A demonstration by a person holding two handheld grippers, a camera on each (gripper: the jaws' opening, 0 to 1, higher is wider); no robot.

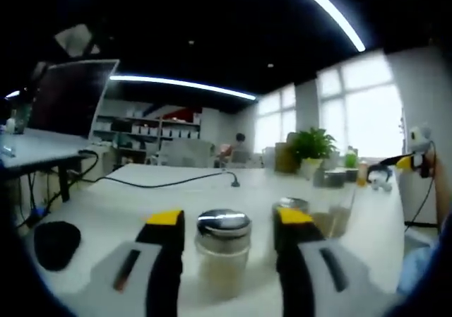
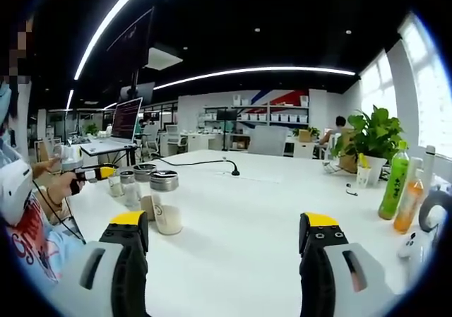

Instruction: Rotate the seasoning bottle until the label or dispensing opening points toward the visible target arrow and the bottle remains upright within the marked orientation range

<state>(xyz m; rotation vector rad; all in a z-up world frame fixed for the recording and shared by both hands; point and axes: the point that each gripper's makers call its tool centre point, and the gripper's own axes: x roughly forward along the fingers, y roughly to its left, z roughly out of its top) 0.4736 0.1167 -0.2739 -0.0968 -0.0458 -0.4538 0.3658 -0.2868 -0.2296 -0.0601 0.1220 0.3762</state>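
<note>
**Bottle framed by left jaws, no grip yet**

Left gripper [image 1: 229, 243] was held wide; its yellow-tipped jaws stood either side of the seasoning bottle [image 1: 223, 250], gaps visible both sides, so apart, not touching. Bottle was upright on the white table [image 1: 127, 204], metal cap on top, pale contents below. Second capped jar [image 1: 291, 205] stood close at approx 1 o'clock from the bottle, partly behind the right-hand jaw, with a clear cup [image 1: 337, 214] at 2 o'clock. Black pad [image 1: 56, 243] at 9 o'clock.

Right gripper [image 2: 224, 236] also wide, holding nothing, over bare table; pale cup [image 2: 167, 219] just beyond its left jaw at 10 o'clock. Green drink bottle [image 2: 393, 181] far at 2 o'clock.

No arrow or range mark could be made out; label side of bottle couldn't be told.

Risks (judgement):
- Jaws closing off-centre would push bottle sideways and tip it.
- Right-hand jaw could knock the neighbour jar while swinging, as it's so near.
- Smooth glass may slip when turned, so rotation falls short.
</note>
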